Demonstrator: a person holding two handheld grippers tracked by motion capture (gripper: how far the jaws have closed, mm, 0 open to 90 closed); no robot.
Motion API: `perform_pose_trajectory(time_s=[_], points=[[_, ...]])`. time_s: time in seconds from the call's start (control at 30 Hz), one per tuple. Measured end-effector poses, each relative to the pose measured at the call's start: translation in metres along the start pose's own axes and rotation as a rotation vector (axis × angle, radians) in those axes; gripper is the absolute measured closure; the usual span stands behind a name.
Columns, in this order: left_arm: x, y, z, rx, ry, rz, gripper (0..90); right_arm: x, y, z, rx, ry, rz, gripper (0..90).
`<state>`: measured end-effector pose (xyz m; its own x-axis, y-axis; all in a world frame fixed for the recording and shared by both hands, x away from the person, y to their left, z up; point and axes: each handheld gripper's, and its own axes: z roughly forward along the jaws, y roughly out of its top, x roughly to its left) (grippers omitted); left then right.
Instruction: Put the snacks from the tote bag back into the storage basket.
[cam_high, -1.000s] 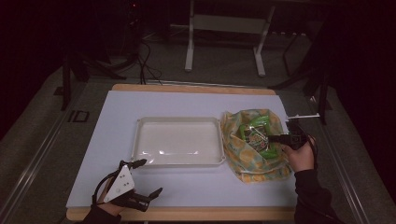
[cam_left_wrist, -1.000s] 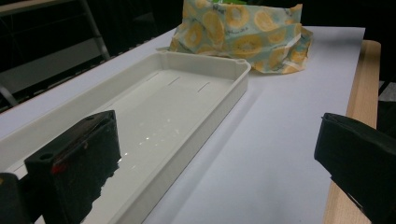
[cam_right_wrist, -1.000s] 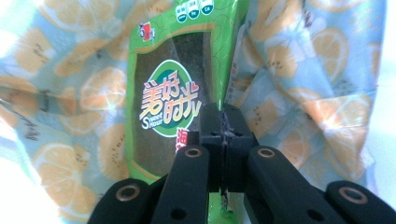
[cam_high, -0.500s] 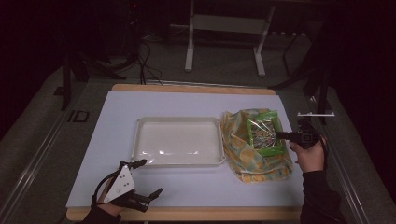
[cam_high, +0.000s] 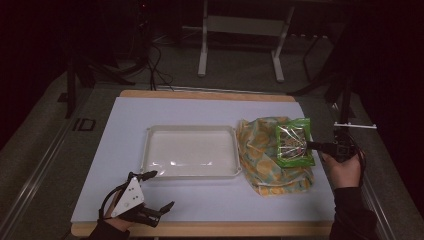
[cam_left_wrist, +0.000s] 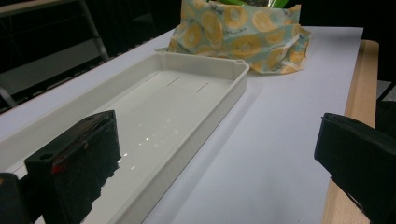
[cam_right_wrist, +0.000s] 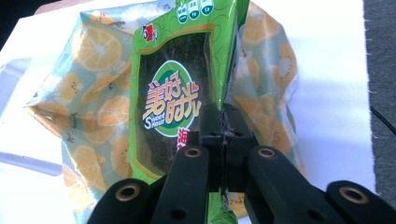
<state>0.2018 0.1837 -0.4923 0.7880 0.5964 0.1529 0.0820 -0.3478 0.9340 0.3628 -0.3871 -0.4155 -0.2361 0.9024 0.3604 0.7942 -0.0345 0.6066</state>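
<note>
A green snack packet (cam_high: 294, 142) (cam_right_wrist: 175, 88) with a dark window hangs above a fruit-print bag (cam_high: 267, 155) (cam_right_wrist: 93, 93) (cam_left_wrist: 243, 32) at the right of the white mat. My right gripper (cam_high: 312, 145) (cam_right_wrist: 224, 119) is shut on the packet's edge, its jaws pressed together on the foil. A white tray (cam_high: 190, 152) (cam_left_wrist: 159, 112) lies empty in the middle of the mat. My left gripper (cam_high: 159, 192) (cam_left_wrist: 210, 163) rests near the front left edge, open, with nothing between its jaws, pointing toward the tray's near corner.
The white mat (cam_high: 200, 200) covers a wooden table whose edge (cam_high: 210, 229) shows at the front. Dark floor, cables and a metal table frame (cam_high: 240, 30) lie beyond the far edge. A white bracket (cam_high: 355, 125) stands off the table's right side.
My right gripper has lifted the green packet up and out of the fruit-print bag and drawn it slightly right. The left gripper has stayed where it was.
</note>
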Motion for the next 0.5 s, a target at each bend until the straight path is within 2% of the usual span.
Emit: perform_pose_trajectory(time_s=[0.5], points=[[0.0,0.0,0.0,-0.002,0.004,0.005,0.8,-0.005,-0.003,-0.025,-0.051,0.016,0.029,89.1]])
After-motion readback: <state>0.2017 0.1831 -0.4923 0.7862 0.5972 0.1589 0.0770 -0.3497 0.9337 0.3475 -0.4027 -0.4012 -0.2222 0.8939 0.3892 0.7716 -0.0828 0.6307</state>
